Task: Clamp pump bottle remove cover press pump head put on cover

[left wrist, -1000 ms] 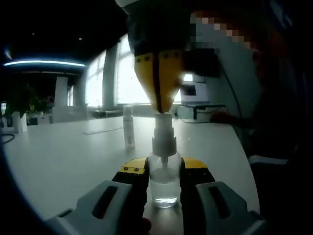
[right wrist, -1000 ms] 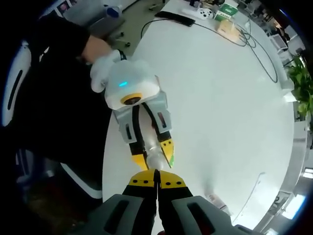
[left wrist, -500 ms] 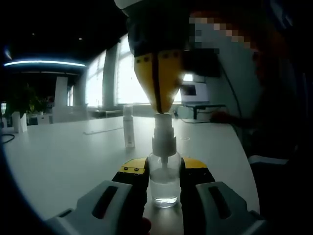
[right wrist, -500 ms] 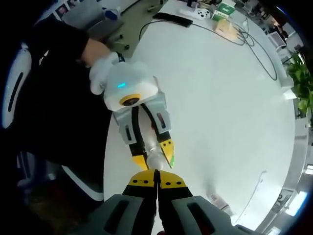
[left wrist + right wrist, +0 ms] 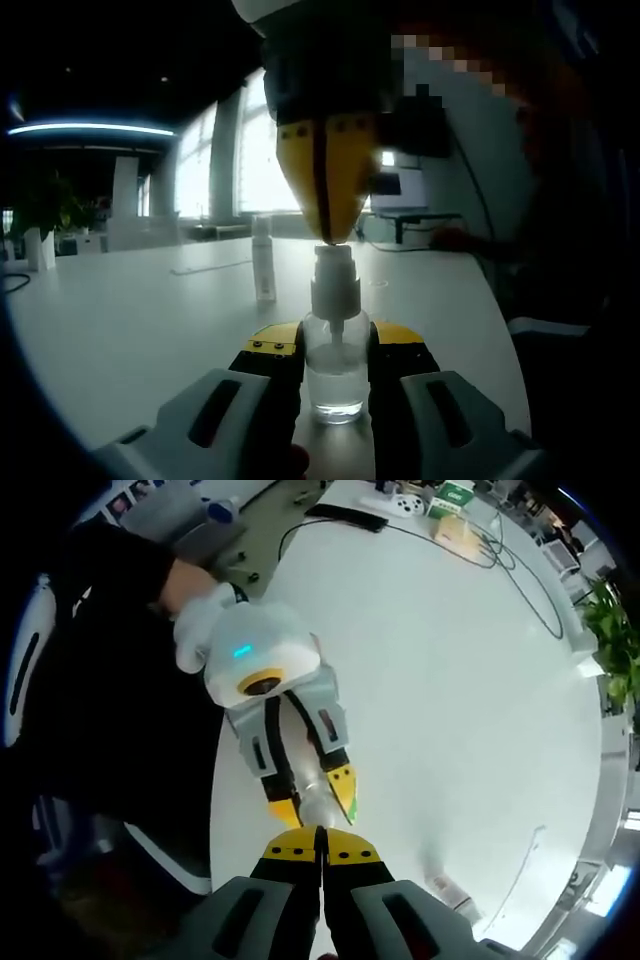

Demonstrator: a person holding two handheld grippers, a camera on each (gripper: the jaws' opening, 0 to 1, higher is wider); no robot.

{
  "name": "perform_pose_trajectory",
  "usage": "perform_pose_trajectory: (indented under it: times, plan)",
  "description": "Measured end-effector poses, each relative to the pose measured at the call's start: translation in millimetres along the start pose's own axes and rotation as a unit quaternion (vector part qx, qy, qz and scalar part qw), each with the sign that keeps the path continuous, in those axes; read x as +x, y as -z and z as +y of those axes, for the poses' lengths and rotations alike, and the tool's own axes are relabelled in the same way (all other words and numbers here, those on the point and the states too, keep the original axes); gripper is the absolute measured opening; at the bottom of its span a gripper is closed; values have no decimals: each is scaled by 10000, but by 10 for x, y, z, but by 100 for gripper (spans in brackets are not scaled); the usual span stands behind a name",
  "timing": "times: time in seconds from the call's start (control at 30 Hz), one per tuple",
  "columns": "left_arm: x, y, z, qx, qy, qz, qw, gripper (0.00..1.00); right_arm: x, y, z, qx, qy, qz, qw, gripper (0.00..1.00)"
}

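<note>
A small clear pump bottle [image 5: 335, 372] stands on the white table [image 5: 120, 330], and my left gripper [image 5: 335, 345] is shut on its body. Its white pump head [image 5: 335, 262] rises above the jaws. My right gripper [image 5: 325, 236] comes down from above, shut, with its yellow tips touching the top of the pump head. A slim clear cover [image 5: 263, 262] stands upright on the table behind and to the left of the bottle. In the right gripper view, my right gripper [image 5: 320, 848] points down over the bottle [image 5: 318, 802], which sits in the left gripper [image 5: 315, 798].
A person's gloved hand [image 5: 200, 630] holds the left gripper at the table's near edge [image 5: 225, 780]. Cables [image 5: 500, 550] and small boxes [image 5: 455, 500] lie at the far end. A plant [image 5: 615, 650] stands at the far right. Wide bare tabletop spreads beyond the bottle.
My right gripper has come down a little and the pump head has sunk with it. The left gripper and the bottle have stayed still.
</note>
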State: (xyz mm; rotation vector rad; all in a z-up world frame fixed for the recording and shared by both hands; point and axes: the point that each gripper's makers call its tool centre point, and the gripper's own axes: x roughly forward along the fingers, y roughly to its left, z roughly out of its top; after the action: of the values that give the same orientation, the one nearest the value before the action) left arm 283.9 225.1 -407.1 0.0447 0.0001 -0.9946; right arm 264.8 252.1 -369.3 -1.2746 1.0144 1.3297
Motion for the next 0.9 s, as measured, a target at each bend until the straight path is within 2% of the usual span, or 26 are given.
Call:
perform_pose_trajectory:
  times: [0.1,0.27,0.4,0.9]
  plan:
    - [-2,-3,-3,1,-1,-1,10000,16,-59,-8,-12,-144,41,-27,9999,0]
    - [-2,4,6,7,1,-3,10000,16,-82,-3,-56,31,49,-140,9999,0]
    - [-3,2,-1,7,2,-4,10000,16,-79,-8,-41,-45,5,-191,9998,0]
    - [5,-6,-9,5,-1,-1,10000,16,-75,-12,-8,-90,-28,-36,9999,0]
